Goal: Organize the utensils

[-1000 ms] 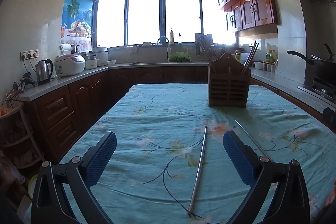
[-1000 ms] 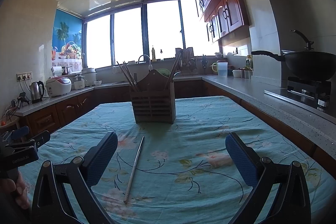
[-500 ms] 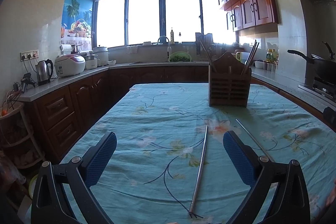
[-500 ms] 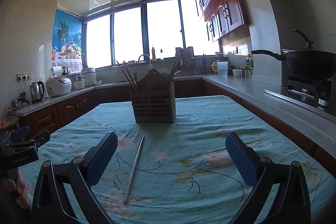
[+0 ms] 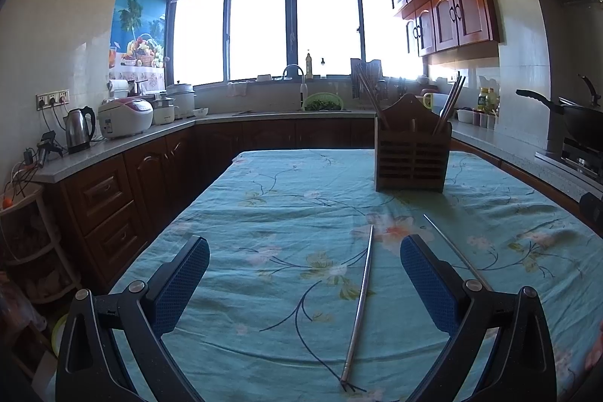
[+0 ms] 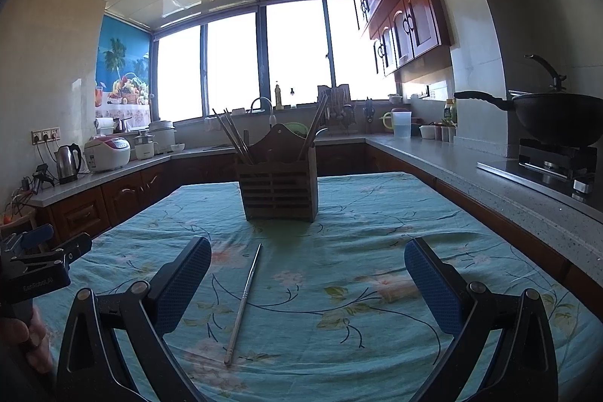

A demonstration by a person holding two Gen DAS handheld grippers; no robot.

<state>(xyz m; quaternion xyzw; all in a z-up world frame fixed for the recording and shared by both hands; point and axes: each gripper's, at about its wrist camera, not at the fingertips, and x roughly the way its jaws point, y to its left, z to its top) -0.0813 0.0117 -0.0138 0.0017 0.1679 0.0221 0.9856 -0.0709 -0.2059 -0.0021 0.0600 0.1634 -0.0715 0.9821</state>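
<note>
Where cabinets (image 5: 113,198) ring it, tablecloth (image 5: 286,213) lies rumpled.

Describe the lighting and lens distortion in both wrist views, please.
Left wrist view: the window is blown out white, the wooden holder is backlit and dark, and the counter edges bend from the fisheye. Right wrist view: the same glare at the window, dark corners, and the metal chopstick on the tablecloth stays sharp.

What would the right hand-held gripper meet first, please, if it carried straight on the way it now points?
Probably the wooden utensil holder. The right hand-held gripper is open above the tablecloth; depth is uncertain.
</note>
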